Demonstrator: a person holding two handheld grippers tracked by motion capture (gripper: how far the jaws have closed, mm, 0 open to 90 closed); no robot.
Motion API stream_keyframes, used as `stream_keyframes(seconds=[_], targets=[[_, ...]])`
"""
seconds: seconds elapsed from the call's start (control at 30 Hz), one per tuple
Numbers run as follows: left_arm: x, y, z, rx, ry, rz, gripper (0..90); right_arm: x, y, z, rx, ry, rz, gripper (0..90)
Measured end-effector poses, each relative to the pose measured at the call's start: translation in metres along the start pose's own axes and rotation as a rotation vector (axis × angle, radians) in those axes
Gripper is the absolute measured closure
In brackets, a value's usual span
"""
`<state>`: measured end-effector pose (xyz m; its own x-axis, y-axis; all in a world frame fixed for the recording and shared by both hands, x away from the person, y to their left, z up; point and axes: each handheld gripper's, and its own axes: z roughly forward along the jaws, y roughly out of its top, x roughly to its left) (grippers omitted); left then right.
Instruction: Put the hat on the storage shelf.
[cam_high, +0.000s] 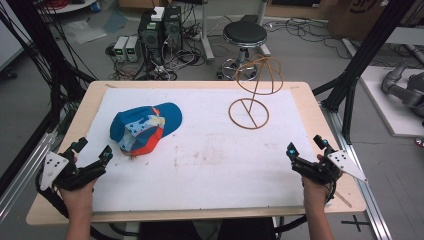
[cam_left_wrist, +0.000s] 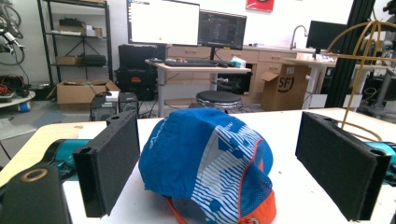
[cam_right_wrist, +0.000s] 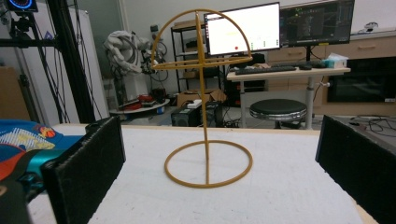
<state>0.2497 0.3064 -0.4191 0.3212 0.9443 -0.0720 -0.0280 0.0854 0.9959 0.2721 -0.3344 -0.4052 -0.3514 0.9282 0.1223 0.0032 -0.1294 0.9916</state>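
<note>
both claws, left claw (cam_high: 92, 150) and right claw (cam_high: 306, 146), gape wide, flanking cap (cam_high: 144, 128) and wire stand (cam_high: 254, 89).

One blue and orange cap (cam_high: 145, 129) lies on one white mat (cam_high: 210, 160) covering one wooden table (cam_high: 310, 115). One yellow wire hat stand (cam_high: 252, 95) stands upright on the mat. Two handheld grippers are present: the left gripper (cam_high: 92, 150) and the right gripper (cam_high: 307, 146), each with two black jaws set apart. Behind the table: one black round stool (cam_high: 245, 35). In the left gripper view, two monitors (cam_left_wrist: 187, 25) stand on one desk (cam_left_wrist: 201, 69).
</note>
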Motion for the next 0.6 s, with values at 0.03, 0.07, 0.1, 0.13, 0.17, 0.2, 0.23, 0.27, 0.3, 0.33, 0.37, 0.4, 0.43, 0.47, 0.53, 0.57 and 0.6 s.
stream_keyframes(seconds=[0.03,0.07,0.1,0.13,0.17,0.2,0.23,0.27,0.3,0.33,0.37,0.4,0.43,0.47,0.53,0.57,0.6], targets=[[0.001,-0.001,0.001,0.002,0.003,-0.005,14.2,-0.001,0.000,-0.001,0.003,-0.005,0.000,1.1],[0.001,-0.002,0.001,0.000,0.004,-0.017,14.2,-0.001,0.000,-0.001,0.003,-0.005,0.000,1.1],[0.002,-0.002,0.002,-0.006,0.000,-0.028,14.1,-0.002,-0.001,-0.002,0.006,-0.003,0.001,1.2],[0.002,-0.001,0.003,-0.013,-0.001,-0.038,14.1,-0.003,0.000,-0.004,0.002,0.000,-0.004,1.1],[0.001,0.000,0.003,-0.023,0.000,-0.039,14.0,-0.003,0.002,-0.009,-0.003,-0.004,-0.008,1.1],[0.001,0.001,0.005,-0.030,-0.005,-0.039,14.0,-0.005,0.003,-0.012,-0.006,-0.006,-0.011,1.2],[0.000,0.002,0.006,-0.032,-0.009,-0.036,14.0,-0.005,0.003,-0.012,-0.006,-0.006,-0.011,1.2],[-0.001,0.003,0.009,-0.026,-0.010,-0.019,13.8,-0.006,0.004,-0.014,-0.014,-0.009,-0.009,1.2],[-0.002,0.004,0.012,-0.006,-0.013,0.022,13.2,-0.010,0.006,-0.019,-0.027,-0.013,0.011,1.2],[-0.002,0.004,0.012,-0.006,-0.013,0.022,13.0,-0.012,0.007,-0.021,-0.032,-0.011,0.029,1.2],[-0.001,0.005,0.014,0.021,-0.023,0.064,12.4,-0.013,0.007,-0.022,-0.035,-0.010,0.036,1.2],[-0.001,0.005,0.014,0.021,-0.023,0.064,12.4,-0.014,0.006,-0.022,-0.035,-0.010,0.036,1.2],[0.000,0.006,0.015,0.026,-0.029,0.062,12.4,-0.013,0.005,-0.022,-0.033,-0.008,0.038,1.2],[0.001,0.006,0.016,0.027,-0.035,0.063,12.3,-0.012,0.004,-0.021,-0.029,-0.002,0.035,1.2],[0.005,0.010,0.015,0.011,-0.049,0.067,12.4,-0.009,0.003,-0.019,-0.017,0.011,0.020,1.2],[0.005,0.010,0.015,0.011,-0.049,0.067,12.3,-0.006,0.002,-0.018,-0.015,0.020,0.014,1.2],[0.006,0.012,0.016,0.013,-0.052,0.073,12.3,-0.005,0.003,-0.017,-0.016,0.031,-0.003,1.2]])
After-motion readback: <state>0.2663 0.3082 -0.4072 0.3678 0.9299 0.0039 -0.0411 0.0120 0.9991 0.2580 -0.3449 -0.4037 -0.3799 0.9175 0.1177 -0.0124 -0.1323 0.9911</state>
